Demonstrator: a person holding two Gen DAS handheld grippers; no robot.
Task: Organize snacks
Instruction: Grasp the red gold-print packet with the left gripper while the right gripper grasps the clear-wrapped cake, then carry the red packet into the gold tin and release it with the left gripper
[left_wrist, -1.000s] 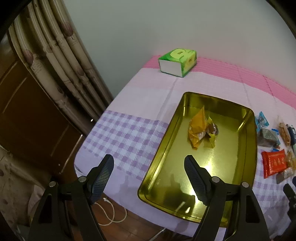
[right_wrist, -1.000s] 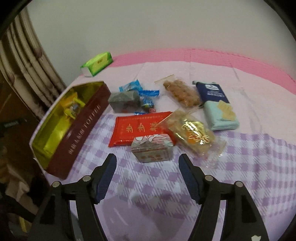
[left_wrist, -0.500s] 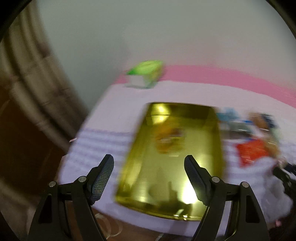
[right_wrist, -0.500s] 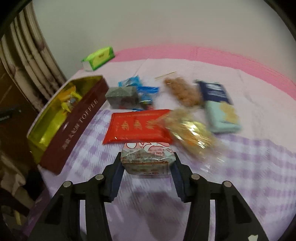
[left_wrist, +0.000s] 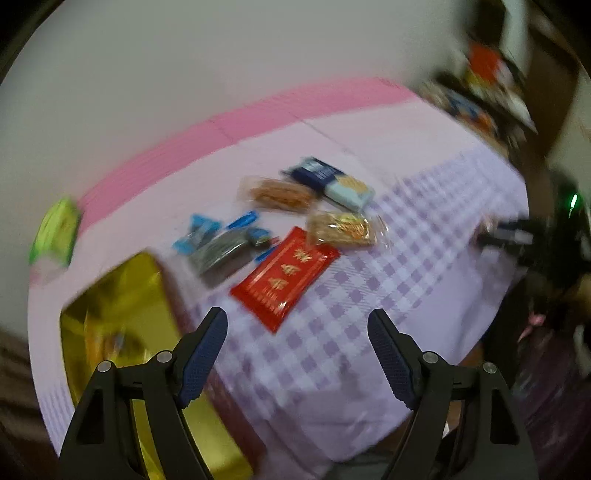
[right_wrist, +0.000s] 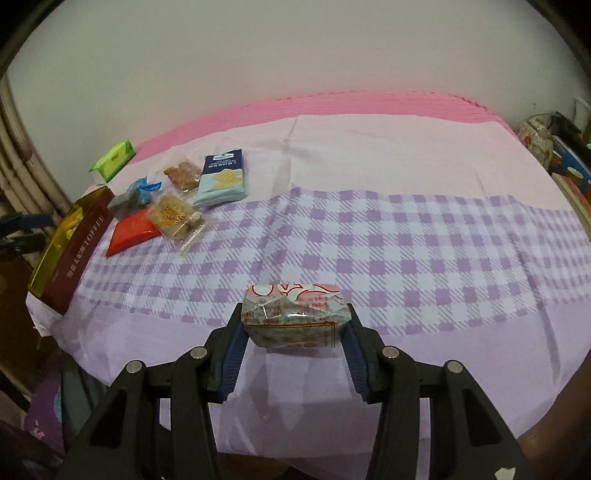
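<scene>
Pink-and-white wrapped snack block (right_wrist: 293, 314) | clamped in right gripper (right_wrist: 293, 325), above checked tablecloth (right_wrist: 406, 236) front edge, right view only | left gripper (left_wrist: 297, 347) spread, empty | left view blurred: red flat packet (left_wrist: 286, 275), gold tin tray (left_wrist: 122, 295)

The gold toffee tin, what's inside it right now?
In the right wrist view the tin holds yellow-wrapped snacks near its far end. Its dark red side wall hides most of the floor, so anything lower cannot be seen.

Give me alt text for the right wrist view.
The right gripper is shut on a small wrapped snack block, held above the checked tablecloth. Far left, other snacks lie beside the gold tin.
</scene>
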